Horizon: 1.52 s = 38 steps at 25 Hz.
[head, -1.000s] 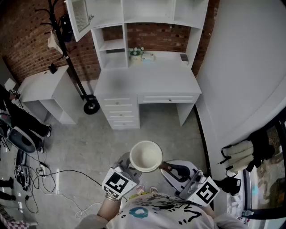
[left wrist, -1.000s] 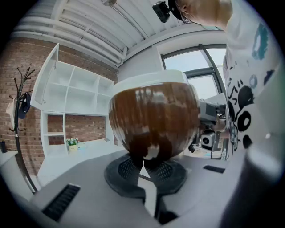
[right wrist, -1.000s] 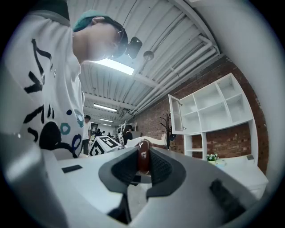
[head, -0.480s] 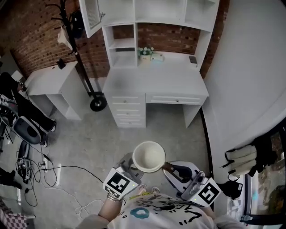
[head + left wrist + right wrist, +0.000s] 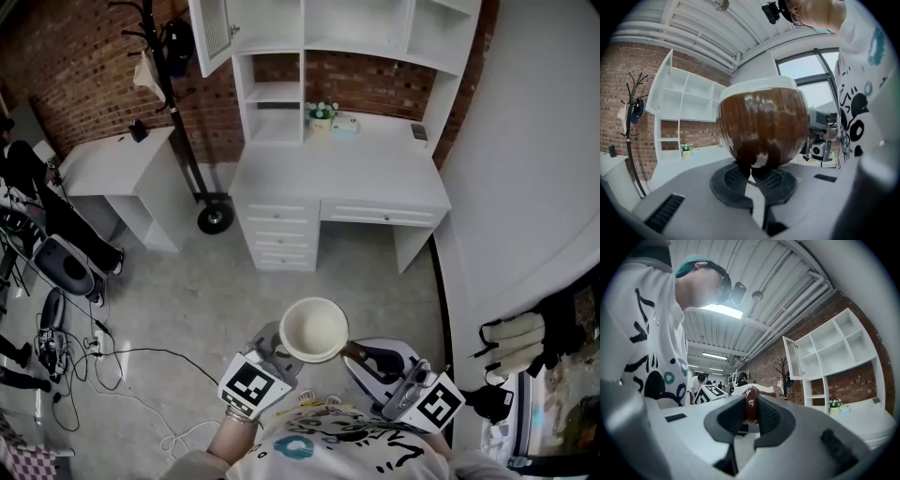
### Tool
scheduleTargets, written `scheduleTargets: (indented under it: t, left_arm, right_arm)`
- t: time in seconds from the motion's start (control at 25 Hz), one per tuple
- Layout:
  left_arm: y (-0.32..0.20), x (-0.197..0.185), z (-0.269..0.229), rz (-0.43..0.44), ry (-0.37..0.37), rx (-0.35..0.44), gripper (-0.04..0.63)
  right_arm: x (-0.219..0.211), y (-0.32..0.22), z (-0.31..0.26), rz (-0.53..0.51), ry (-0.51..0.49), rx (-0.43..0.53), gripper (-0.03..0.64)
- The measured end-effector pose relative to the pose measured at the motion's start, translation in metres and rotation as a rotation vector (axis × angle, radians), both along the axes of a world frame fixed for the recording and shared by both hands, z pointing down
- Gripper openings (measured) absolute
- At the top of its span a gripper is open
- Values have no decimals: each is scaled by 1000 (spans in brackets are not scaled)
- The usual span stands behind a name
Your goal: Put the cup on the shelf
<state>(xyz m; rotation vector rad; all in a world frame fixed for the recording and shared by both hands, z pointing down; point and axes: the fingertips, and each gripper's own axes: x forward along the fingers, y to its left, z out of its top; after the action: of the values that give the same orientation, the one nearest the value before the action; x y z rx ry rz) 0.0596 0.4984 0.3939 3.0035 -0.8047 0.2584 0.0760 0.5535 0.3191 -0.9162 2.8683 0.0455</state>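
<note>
A cup point(image 5: 314, 328), white inside and glossy brown outside point(image 5: 761, 126), is held upright low in the head view, over the floor in front of the desk. My left gripper point(image 5: 273, 343) is shut on the cup's foot point(image 5: 752, 176). My right gripper point(image 5: 361, 357) is shut on the cup's brown handle point(image 5: 750, 411), which sticks out to the right point(image 5: 350, 352). The white shelf unit point(image 5: 274, 92) stands on the desk point(image 5: 337, 173) far ahead, with open compartments and one open door point(image 5: 214, 33).
A small flower pot point(image 5: 321, 114) stands at the back of the desk. A white side table point(image 5: 117, 164) and a black coat rack point(image 5: 159, 56) stand to the left. Cables point(image 5: 84, 366) lie on the floor at left. A white wall point(image 5: 525, 187) runs along the right.
The desk and shelf unit have shifted right and slightly down in the head view. The cup and both grippers keep the same hold and place.
</note>
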Motion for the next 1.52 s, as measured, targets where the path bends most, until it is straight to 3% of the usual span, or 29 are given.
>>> scheduleTargets:
  t: [0.72,1.52]
  left_arm:
    - [-41,-45,14,-44,8,-28,17]
    - [-183,-12,5,-141,5,-4,17]
  right_arm:
    - [-44,-44,12,-42,11,-24,60]
    - [-6,-185,3,-137,10,14,60]
